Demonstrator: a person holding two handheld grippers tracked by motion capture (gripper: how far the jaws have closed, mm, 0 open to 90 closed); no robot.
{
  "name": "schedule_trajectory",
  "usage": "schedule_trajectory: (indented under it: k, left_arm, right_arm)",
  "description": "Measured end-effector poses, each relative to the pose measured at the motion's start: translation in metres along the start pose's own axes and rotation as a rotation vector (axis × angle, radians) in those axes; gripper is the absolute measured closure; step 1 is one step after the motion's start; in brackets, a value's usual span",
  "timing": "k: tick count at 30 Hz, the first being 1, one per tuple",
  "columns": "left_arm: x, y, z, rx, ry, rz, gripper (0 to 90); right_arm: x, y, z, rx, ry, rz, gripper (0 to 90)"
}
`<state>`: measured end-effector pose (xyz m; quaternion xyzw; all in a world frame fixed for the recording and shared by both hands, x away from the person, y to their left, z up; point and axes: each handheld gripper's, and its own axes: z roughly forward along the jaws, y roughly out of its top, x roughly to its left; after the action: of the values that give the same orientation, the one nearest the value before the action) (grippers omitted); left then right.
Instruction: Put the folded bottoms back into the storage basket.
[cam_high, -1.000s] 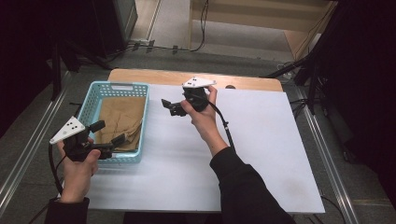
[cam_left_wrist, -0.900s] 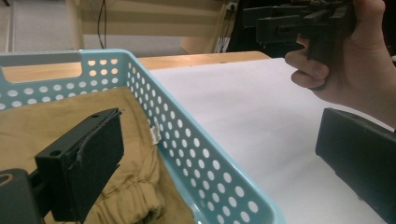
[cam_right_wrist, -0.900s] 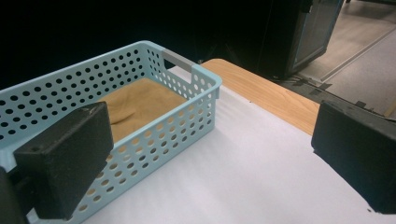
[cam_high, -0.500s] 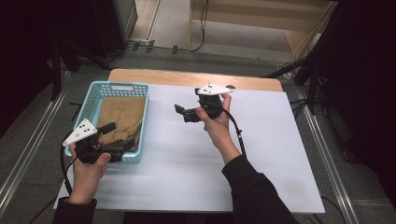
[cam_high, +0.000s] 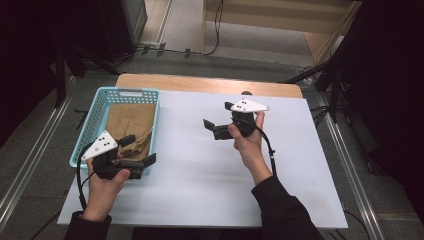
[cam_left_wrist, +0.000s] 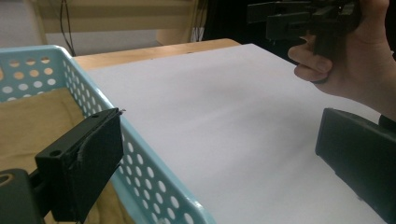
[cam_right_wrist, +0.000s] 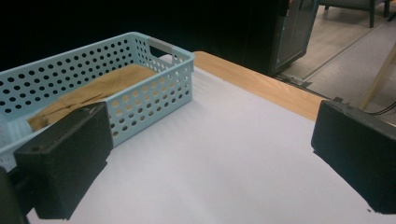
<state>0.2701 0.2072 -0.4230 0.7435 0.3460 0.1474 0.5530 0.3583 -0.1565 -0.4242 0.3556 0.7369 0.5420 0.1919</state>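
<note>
Cloth (cam_high: 131, 126) is lying soft and limp in the basket (cam_high: 94, 116); both grippers (cam_high: 136, 152) (cam_high: 210, 128) are gaping empty; pinching a fold looks best.

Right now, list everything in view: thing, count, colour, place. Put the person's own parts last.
basket: one, light blue, perforated walls, on the left of the white sheet.
cloth: one, tan, folded, lying inside the basket.
white sheet: one, white, covering most of the table top.
table: one, wooden, its bare edge showing along the far side.
cables: several, dark, on the floor beyond the table.
left gripper: one, black with a white plate, jaws open astride the basket's near right wall.
right gripper: one, black with a white plate, jaws open, empty, held above the sheet.
hands: two, one on each gripper, dark sleeves.
</note>
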Motion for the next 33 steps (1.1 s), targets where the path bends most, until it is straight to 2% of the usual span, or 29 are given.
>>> schedule_trajectory:
  k: [10,16,21,27,33]
  left_arm:
    - [-0.010,-0.005,0.010,0.011,-0.004,0.013,0.9]
    - [-0.016,-0.008,0.015,0.014,-0.011,0.021,0.9]
    - [-0.017,-0.012,0.019,0.019,-0.011,0.013,0.9]
    - [-0.022,-0.014,0.022,0.020,-0.019,0.026,0.9]
    - [-0.023,-0.018,0.024,0.025,-0.008,0.027,0.9]
  right_arm:
    - [-0.010,-0.017,-0.028,-0.013,-0.020,0.023,0.0]
    - [-0.012,-0.027,-0.043,-0.019,-0.032,0.014,0.0]
    - [-0.014,-0.036,-0.058,-0.021,-0.040,0.017,0.0]
    - [-0.016,-0.046,-0.074,-0.024,-0.050,0.020,0.0]
    - [-0.022,-0.056,-0.091,-0.031,-0.066,0.030,0.0]
